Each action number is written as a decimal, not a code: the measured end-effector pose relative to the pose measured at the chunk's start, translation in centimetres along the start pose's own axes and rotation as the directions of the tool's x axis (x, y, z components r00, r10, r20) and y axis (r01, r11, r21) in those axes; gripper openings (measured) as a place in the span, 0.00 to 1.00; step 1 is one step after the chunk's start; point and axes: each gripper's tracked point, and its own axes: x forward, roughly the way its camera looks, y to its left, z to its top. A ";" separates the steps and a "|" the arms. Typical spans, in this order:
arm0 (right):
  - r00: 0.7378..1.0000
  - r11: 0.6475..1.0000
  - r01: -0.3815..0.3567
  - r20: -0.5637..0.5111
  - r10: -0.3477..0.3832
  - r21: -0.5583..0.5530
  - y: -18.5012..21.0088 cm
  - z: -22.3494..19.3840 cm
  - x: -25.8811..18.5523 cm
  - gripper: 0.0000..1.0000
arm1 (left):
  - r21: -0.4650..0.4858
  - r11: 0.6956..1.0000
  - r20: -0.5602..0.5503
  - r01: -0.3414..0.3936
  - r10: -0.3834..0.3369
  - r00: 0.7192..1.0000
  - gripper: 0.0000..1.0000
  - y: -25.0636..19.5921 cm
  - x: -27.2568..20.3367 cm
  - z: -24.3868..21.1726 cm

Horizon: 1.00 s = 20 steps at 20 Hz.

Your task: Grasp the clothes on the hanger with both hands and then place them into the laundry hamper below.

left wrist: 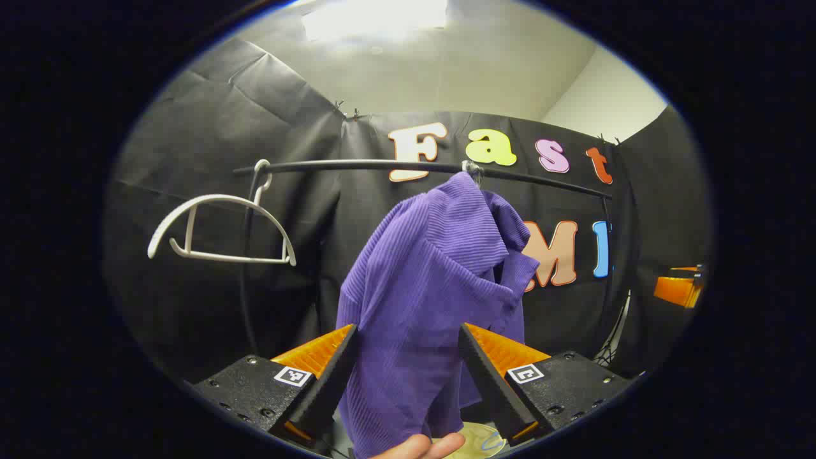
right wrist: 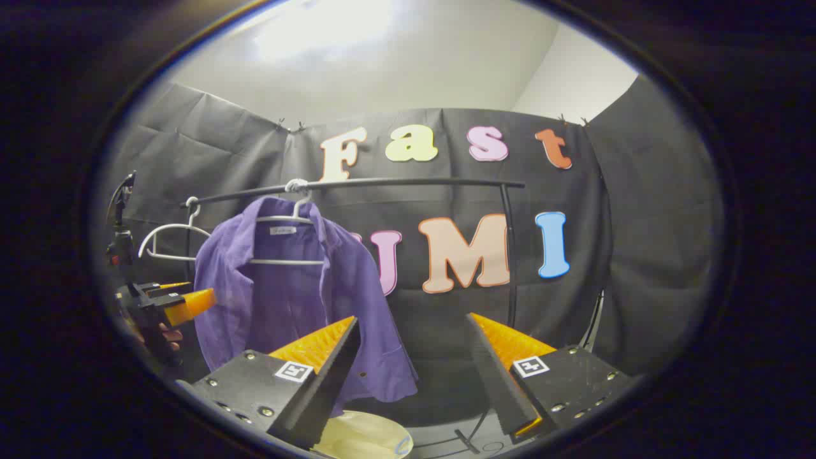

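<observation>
A purple ribbed shirt (left wrist: pixel 421 280) hangs from a white hanger (right wrist: pixel 287 260) on the black rail (right wrist: pixel 395 183). My left gripper (left wrist: pixel 408 328) is open, and the shirt's side fills the wide gap between its fingers; I cannot tell whether they touch the cloth. In the right gripper view the shirt (right wrist: pixel 287 306) hangs at left, with the left gripper (right wrist: pixel 197 296) in a hand at its sleeve edge. My right gripper (right wrist: pixel 411 325) is open and holds nothing, set back from the shirt's right side. The hamper's pale round rim (right wrist: pixel 363 437) shows below the shirt.
An empty white hanger (left wrist: pixel 223 229) hangs at the rail's left end. The rail's upright post (right wrist: pixel 510 255) stands right of the shirt. Black cloth walls close in the back and sides. The right gripper (left wrist: pixel 679 290) shows at the far right of the left gripper view.
</observation>
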 end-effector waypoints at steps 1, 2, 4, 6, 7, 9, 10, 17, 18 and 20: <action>1.000 1.000 -0.003 0.003 0.002 0.010 0.2 0.3 -0.2 0.98 | -0.005 1.000 0.001 0.009 -0.009 1.000 0.96 -0.1 -0.1 0.2; 1.000 1.000 -0.005 0.005 0.004 0.019 0.4 0.7 -0.5 0.98 | -0.010 1.000 0.002 0.018 -0.018 1.000 0.96 -0.2 -0.5 0.5; 0.999 1.000 0.021 0.026 -0.021 0.015 -0.4 1.6 -0.8 0.94 | -0.012 1.000 0.014 0.016 -0.016 1.000 0.96 0.2 -0.6 1.4; 0.999 1.000 0.026 0.022 -0.026 0.011 -0.4 1.7 -0.9 0.98 | -0.015 1.000 0.022 0.009 -0.009 1.000 0.96 0.5 -0.7 2.2; 1.000 1.000 0.018 0.013 -0.018 0.012 -0.1 1.7 -0.9 0.94 | -0.020 1.000 0.023 0.010 -0.010 1.000 0.96 0.5 -0.8 2.4; 1.000 1.000 0.002 0.011 -0.003 0.005 0.2 1.7 -1.1 0.98 | -0.026 1.000 0.028 0.015 -0.015 0.999 0.96 0.4 -0.9 3.1; 1.000 1.000 0.004 0.017 -0.004 0.000 0.2 1.9 -1.0 0.98 | -0.024 1.000 0.033 0.020 -0.019 0.999 0.96 0.3 -1.1 3.3; 1.000 1.000 -0.002 0.009 0.003 -0.004 0.5 2.2 -1.5 1.00 | -0.037 0.999 0.010 0.029 -0.029 1.000 0.96 -0.1 -1.6 3.4; 1.000 1.000 0.001 0.011 -0.001 -0.007 0.4 2.2 -1.5 1.00 | -0.042 0.999 0.002 0.030 -0.030 1.000 0.96 -0.3 -1.7 3.3; 1.000 1.000 -0.007 0.014 0.007 -0.010 0.6 2.5 -1.7 0.98 | -0.046 0.998 -0.006 0.035 -0.035 0.999 0.96 -0.7 -1.8 3.4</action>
